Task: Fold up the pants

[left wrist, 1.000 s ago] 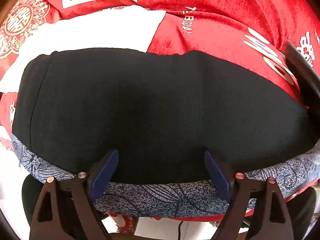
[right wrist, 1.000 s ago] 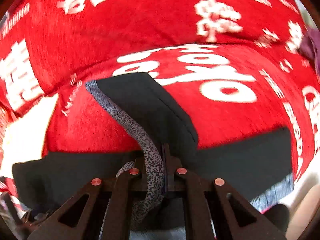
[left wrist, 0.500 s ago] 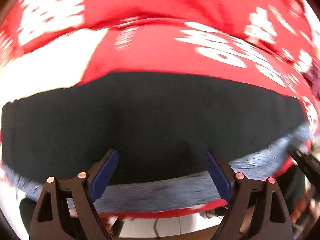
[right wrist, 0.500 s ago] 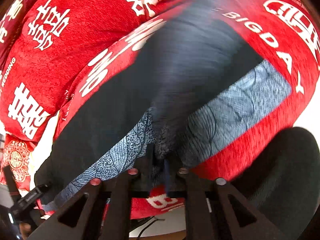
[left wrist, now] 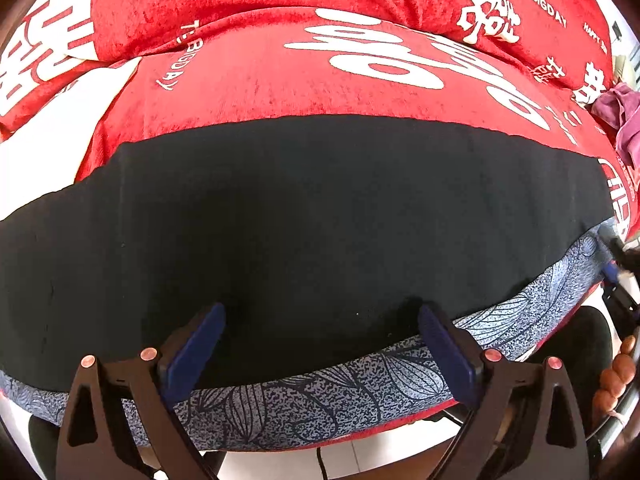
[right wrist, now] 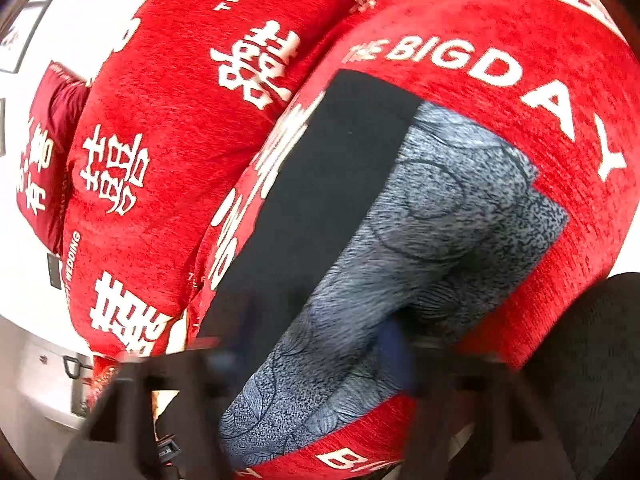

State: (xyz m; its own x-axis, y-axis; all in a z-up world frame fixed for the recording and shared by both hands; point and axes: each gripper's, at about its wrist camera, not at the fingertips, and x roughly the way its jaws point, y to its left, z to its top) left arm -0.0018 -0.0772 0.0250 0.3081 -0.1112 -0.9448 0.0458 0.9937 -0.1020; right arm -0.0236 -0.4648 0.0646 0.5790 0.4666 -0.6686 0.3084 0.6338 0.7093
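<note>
Left wrist view, nearest: left claw spread wide, blue pads apart, nothing between them. Both pad tips sit over the near edge of the pants, at or just above the cloth; contact cannot be told.

Pants lie flat across a red cloth with white lettering. Top layer black; a blue-grey leaf-print band runs along the near edge, below the black. Near edge of the red cloth shows just under the band, pale floor beneath it.

Far right of the same view: right claw, small, at the right end of the pants, seen only in part. Fingers of a bare hand low at the right edge. A purple rag lies on the red cloth, beyond the right end of the pants.

Right wrist view, nearest: right claw heavily blurred; pads look parted, released, no cloth pinched between them. Pants run away from it on a slant, black strip to the left, print band to the right, both flat on the red cloth. "THE BIGDAY" printed beyond the far end. Dark shape at lower right, unidentified.
</note>
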